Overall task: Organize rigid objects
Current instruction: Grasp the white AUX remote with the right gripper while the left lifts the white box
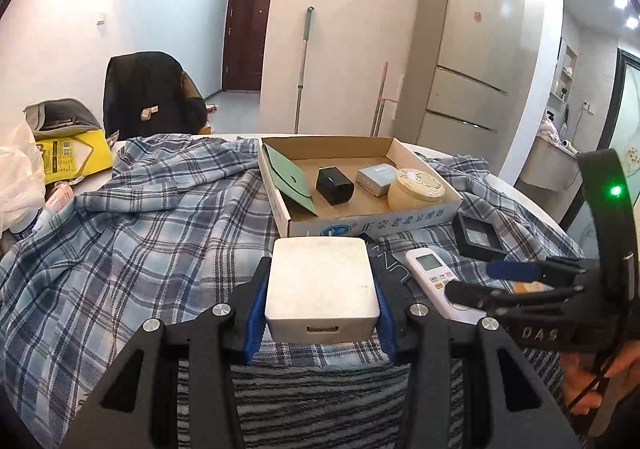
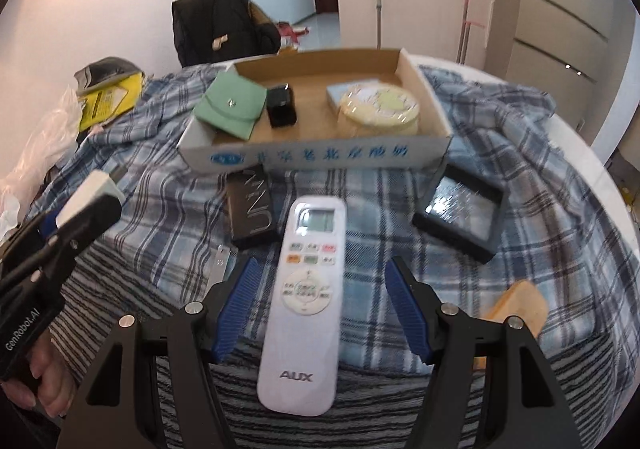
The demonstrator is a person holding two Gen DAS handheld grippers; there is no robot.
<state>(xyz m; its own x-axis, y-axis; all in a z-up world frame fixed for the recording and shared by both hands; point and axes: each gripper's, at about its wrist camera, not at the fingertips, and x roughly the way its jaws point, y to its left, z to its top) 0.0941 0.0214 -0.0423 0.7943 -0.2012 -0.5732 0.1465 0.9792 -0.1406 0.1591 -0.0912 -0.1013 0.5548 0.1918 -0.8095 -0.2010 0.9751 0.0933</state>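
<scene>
Your left gripper (image 1: 320, 289) is clamped on the white box (image 1: 322, 285), held just short of the tray (image 1: 360, 227), so you are mid-carry. Next, take it over the tray's near wall into the bare floor between the black cube (image 1: 335, 185) and the tin (image 1: 416, 189). Your right gripper (image 2: 320, 309) stands released, straddling the remote (image 2: 306, 297) in front of the tray.
</scene>
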